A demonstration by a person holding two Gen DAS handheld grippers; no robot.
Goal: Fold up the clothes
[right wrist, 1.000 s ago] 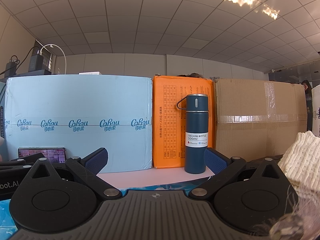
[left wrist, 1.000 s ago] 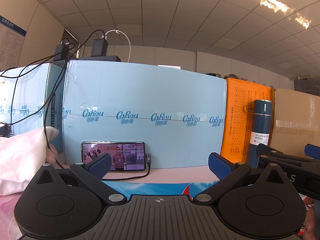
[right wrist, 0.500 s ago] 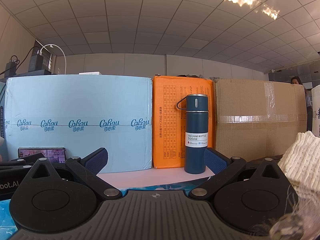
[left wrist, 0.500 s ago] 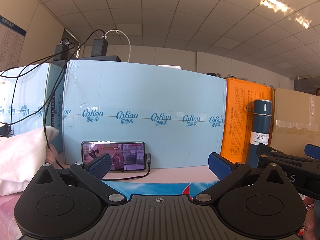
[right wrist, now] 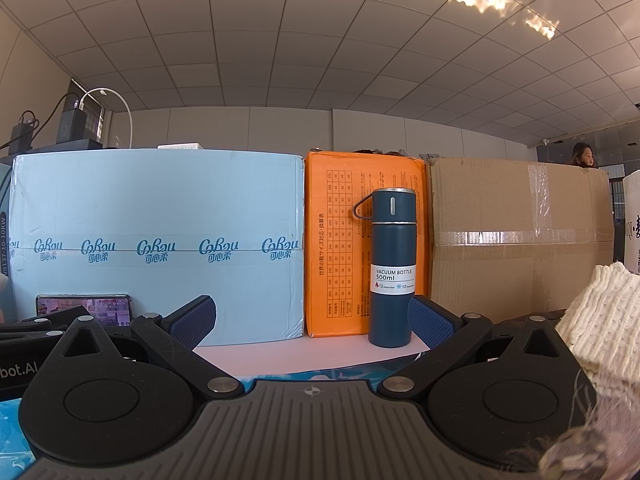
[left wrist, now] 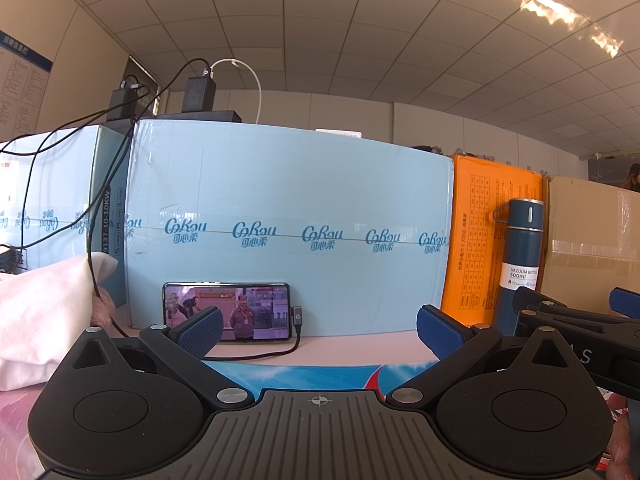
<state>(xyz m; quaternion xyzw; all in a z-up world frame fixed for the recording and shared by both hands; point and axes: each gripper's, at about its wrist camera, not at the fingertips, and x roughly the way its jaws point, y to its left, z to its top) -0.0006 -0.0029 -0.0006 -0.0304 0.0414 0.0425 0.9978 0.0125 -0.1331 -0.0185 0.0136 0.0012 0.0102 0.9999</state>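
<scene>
Gaping wide and empty, the left claw (left wrist: pixel 318 330) and right claw (right wrist: pixel 312 320) are held level above the pale pink worktop (right wrist: pixel 300 354); folded white cloth (left wrist: pixel 40 320) and cream ribbed knitwear (right wrist: pixel 600 320) lie outboard.

Pale blue cardboard box (right wrist: pixel 160 248): "CoRou", repeated along tape
Dark blue steel flask (right wrist: pixel 391 268): "VACUUM BOTTLE 500ml", label at 3 o'clock
</scene>
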